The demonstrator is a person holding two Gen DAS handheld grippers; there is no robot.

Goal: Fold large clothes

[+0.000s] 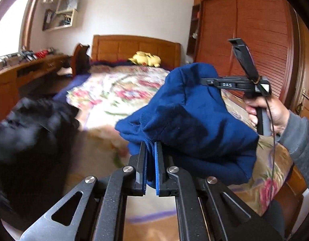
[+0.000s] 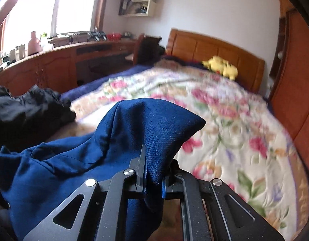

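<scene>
A dark blue garment [image 1: 192, 120] hangs in the air above the bed, held by both grippers. My left gripper [image 1: 151, 146] is shut on a fold of its lower edge. My right gripper [image 1: 204, 81] shows at the right of the left wrist view, held by a hand, pinching the garment's top. In the right wrist view the right gripper [image 2: 154, 160] is shut on a peak of the blue garment [image 2: 118, 140], which drapes to the left. The fingertips are mostly hidden by the cloth.
The bed has a floral quilt [image 2: 224, 110], a wooden headboard [image 2: 210, 48] and a yellow plush toy [image 2: 220, 66]. A pile of black clothing [image 2: 28, 108] lies at the bed's left edge. A wooden desk [image 2: 54, 62] runs along the left; a wardrobe [image 1: 260, 32] stands right.
</scene>
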